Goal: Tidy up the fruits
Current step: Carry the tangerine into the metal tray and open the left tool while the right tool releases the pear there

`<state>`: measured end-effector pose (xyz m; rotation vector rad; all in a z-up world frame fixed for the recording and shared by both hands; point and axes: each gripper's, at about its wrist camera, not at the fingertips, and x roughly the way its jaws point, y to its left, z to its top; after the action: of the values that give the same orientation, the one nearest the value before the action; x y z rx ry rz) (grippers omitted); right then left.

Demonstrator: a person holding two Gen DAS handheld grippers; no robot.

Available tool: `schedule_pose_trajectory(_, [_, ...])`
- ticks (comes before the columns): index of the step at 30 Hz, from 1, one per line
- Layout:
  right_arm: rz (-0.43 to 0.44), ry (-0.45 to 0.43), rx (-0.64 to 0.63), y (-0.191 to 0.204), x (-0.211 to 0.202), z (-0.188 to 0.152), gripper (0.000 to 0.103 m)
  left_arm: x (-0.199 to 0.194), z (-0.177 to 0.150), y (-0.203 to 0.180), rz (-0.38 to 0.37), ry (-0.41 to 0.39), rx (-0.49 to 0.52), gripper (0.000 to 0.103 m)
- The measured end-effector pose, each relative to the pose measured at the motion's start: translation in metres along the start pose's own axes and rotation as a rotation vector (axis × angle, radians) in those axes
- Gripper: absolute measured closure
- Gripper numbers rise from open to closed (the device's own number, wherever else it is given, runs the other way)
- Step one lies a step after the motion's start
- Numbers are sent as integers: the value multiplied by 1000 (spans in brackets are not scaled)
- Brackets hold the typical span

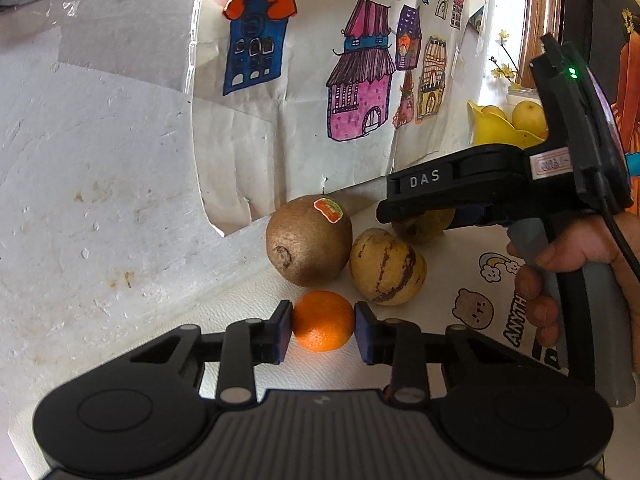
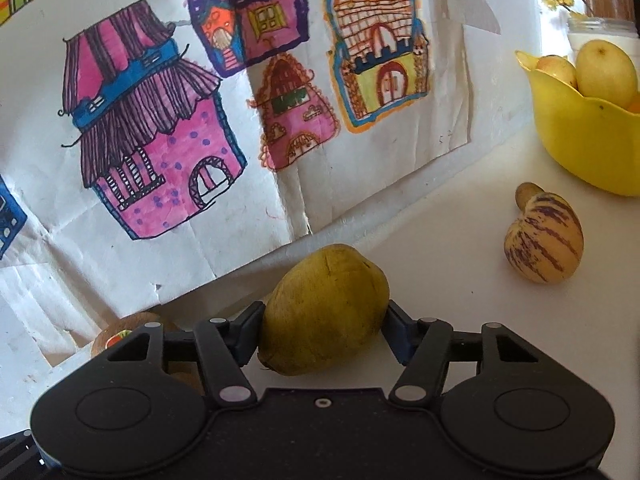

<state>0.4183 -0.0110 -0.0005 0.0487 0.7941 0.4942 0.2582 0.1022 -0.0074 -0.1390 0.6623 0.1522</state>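
Now, left fingers: the left gripper (image 1: 323,334) has its blue pads (image 1: 285,330) pressed on either side of the small orange (image 1: 323,321), lower centre of the left wrist view; gripping it, with the fruit low over or on the white surface (image 1: 240,300), which of the two I cannot tell.
Right fingers: the right gripper (image 2: 324,330) is clamped across the yellow-green fruit (image 2: 325,310), lower centre of the right wrist view; the fruit fills the gap and bulges past the pads.
Fruit axis: its long axis runs slantwise across the fingers, narrow end toward the upper right.
Just beyond the left fingers: a brown fruit with a sticker (image 1: 309,240) and a striped yellow fruit (image 1: 387,267), touching each other, near the orange.
Further out on the right: another striped fruit (image 2: 543,238) lies loose at centre right, between the held fruit and the yellow bowl (image 2: 580,132).
Key relation: the bowl sits at the upper right of both views, already holding pale fruits (image 2: 606,68); the right gripper is plainly nearer to it.
Likely next: carry toward the upper right, over the loose striped fruit.
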Motion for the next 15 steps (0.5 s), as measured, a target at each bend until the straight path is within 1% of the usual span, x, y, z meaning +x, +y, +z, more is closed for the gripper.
schedule_pose_trajectory(7, [3,6,0,-8,-12,-11,40,-2,1,1,-17,11,-28,68])
schedule_pose_trajectory(15, [8,21,2,-19,-39,-29,40,-9,-7,-8,-39,10,-18,68])
